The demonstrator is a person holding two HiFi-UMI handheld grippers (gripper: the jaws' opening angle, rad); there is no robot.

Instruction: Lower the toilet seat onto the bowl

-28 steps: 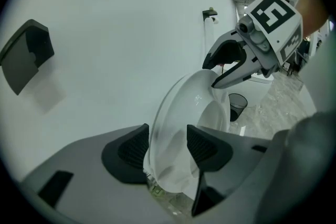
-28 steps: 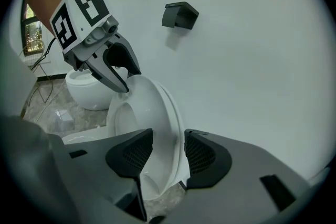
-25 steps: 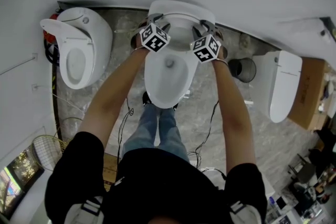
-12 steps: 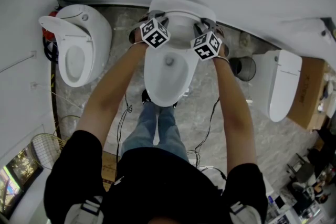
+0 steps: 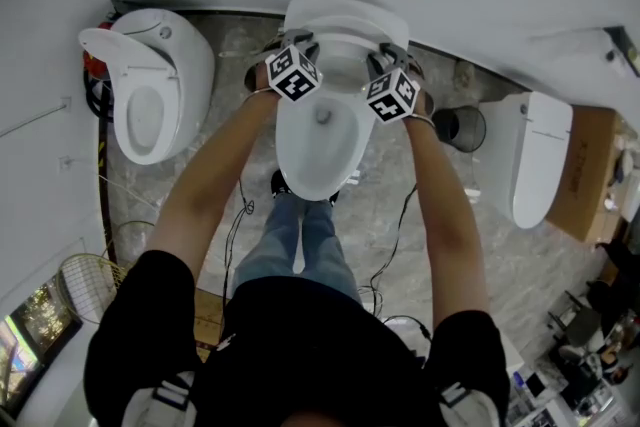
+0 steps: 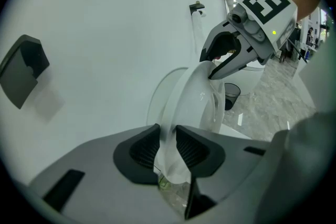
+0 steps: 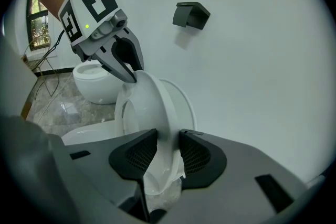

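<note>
Head view, upper centre: our left gripper [image 5: 303, 45] and right gripper [image 5: 384, 53], jaws just closing narrow, pinch the upright toilet seat [image 5: 346, 19] over the bowl [image 5: 318, 147].

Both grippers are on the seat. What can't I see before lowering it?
- Seat hinge: too small in the head view. In both gripper views the gripper bodies cover it.
- Jaw contact on the toilet seat: in the head view it is hidden under the marker cubes of the left gripper and right gripper, whose jaws have just been closing on it.
- Bowl front: outside both gripper views.
</note>
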